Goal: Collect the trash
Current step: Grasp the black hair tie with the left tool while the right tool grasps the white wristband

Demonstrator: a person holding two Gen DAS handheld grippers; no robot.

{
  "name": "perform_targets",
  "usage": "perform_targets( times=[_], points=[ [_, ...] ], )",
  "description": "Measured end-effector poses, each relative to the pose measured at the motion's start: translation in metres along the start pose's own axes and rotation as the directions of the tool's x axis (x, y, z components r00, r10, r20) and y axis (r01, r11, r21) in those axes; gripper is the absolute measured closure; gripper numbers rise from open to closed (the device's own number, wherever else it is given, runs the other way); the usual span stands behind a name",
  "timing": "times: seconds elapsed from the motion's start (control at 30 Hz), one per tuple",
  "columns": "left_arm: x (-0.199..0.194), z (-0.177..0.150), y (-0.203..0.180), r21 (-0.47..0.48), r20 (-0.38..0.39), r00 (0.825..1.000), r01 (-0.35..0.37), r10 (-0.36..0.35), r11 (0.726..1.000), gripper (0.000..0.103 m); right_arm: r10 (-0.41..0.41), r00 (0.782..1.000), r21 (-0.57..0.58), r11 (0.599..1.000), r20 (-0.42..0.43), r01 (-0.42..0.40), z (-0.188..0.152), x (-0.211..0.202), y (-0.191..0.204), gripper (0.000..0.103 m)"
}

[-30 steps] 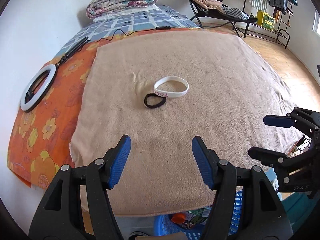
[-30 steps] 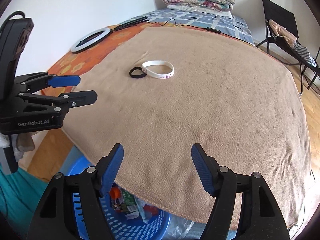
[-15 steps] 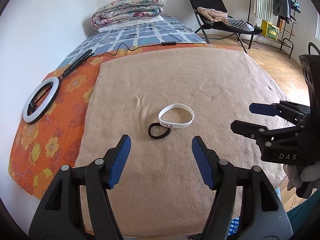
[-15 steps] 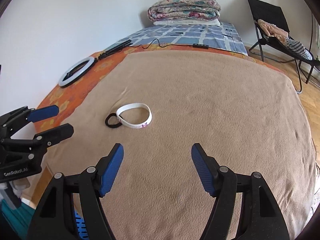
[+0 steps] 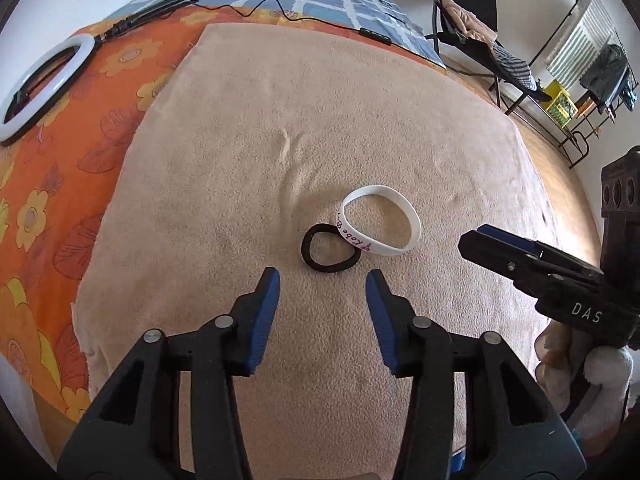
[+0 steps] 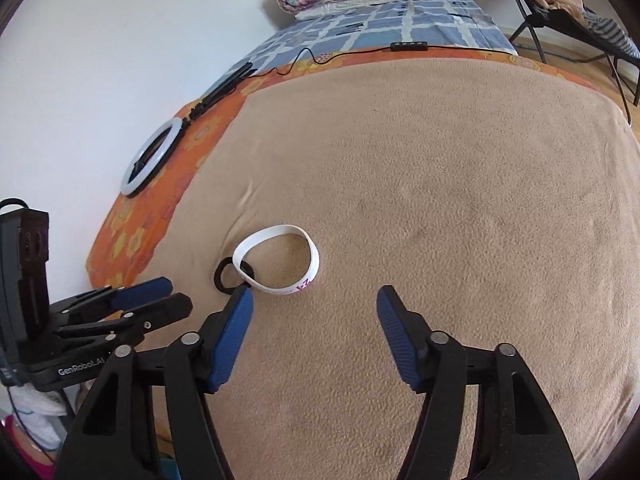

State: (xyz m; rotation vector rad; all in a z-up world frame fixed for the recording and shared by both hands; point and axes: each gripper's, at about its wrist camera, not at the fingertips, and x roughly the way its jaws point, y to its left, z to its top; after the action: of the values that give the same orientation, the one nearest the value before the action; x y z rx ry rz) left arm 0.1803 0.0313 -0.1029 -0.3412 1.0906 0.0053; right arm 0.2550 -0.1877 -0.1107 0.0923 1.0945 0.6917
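- Bright, even daylight — soft shadows only.
- Strong fisheye bending, with dark vignette corners in both views.
- Mild glare on the white wall (image 6: 100, 60).
- Focus sharp throughout — no motion blur.

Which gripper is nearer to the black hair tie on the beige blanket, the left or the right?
Left. The left gripper sits just short of the black hair tie, jaws open, nothing between them. The right gripper is off to its right, nearer the white wristband.

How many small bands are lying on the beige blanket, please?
2: a white wristband near the blanket's middle, and a black hair tie touching its left edge. None other shows.
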Motion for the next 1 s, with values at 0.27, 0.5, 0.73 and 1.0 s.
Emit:
perform_targets(
  times=[0.27, 0.5, 0.73, 1.0],
  points=[
    [0.023, 0.008, 0.009, -0.047, -0.019, 1.0, -0.024, 0.023, 0.999, 0.068, 0.019, 0.999, 0.061, 0.998, -0.029, -0.017, 0.012, 0.028, -0.002, 0.068],
    [0.038, 0.015, 0.006, -0.006, -0.005, 0.998, -0.067, 0.067, 0.998, 0.074, 0.011, 0.999, 0.077, 0.997, -0.038, -0.008, 0.016, 0.043, -0.005, 0.071],
    [0.039, 0.017, 0.005, 0.014, 0.006, 0.997, -0.079, 0.079, 0.997, 0.098, -0.022, 0.999, 0.032, 0.999, -0.04, 0.024, 0.016, 0.052, 0.005, 0.078],
    [0.029, 0.017, 0.015, 0.003, 0.027, 0.995, -0.094, 0.094, 0.996, 0.098, -0.121, 0.992, -0.102, 0.988, -0.039, 0.116, 0.012, 0.06, 0.026, 0.099]
  ],
)
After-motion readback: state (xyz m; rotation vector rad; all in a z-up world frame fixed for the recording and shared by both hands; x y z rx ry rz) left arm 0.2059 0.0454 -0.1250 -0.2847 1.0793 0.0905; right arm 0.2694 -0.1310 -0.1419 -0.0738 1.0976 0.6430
